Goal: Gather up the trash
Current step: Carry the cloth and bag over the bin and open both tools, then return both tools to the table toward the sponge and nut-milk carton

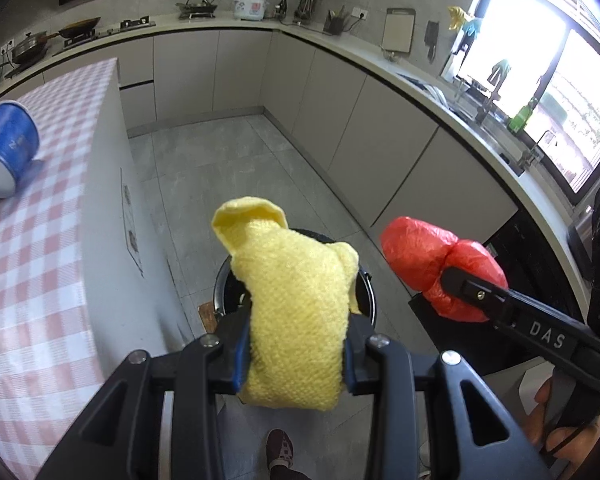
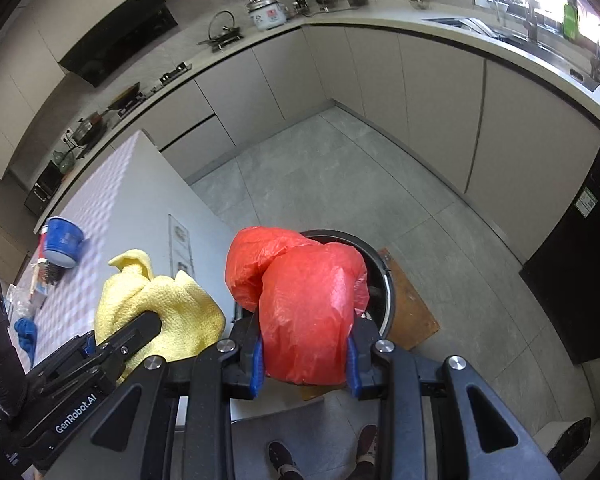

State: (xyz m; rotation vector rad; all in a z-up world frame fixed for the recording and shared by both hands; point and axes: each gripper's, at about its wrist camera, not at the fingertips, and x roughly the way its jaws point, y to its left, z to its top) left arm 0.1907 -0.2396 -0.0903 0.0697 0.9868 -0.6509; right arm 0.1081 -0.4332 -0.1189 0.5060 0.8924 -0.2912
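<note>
Trash is already in both tools: a crumpled yellow cloth [image 1: 296,320] is pinched between the blue-padded jaws of the left gripper [image 1: 298,350], and a wadded red plastic bag [image 2: 304,312] is squeezed in the right gripper [image 2: 306,364], each set of jaws closed only as far as the soft bundle allows. Both bundles stick forward and upward past the fingertips, their long axes running roughly along the fingers. Below and just ahead of them stands the round black bin [image 2: 384,280] on the grey floor tiles, its open mouth partly hidden behind the bag in the right wrist view and behind the cloth in the left one. Judging from that, both loads hang over or near the rim, the red bag seemingly the more centred, so the coming release would turn on each bundle being above the opening. To the left, the checkered table [image 1: 40,240] carries a tipped blue cup [image 1: 6,150].
</note>
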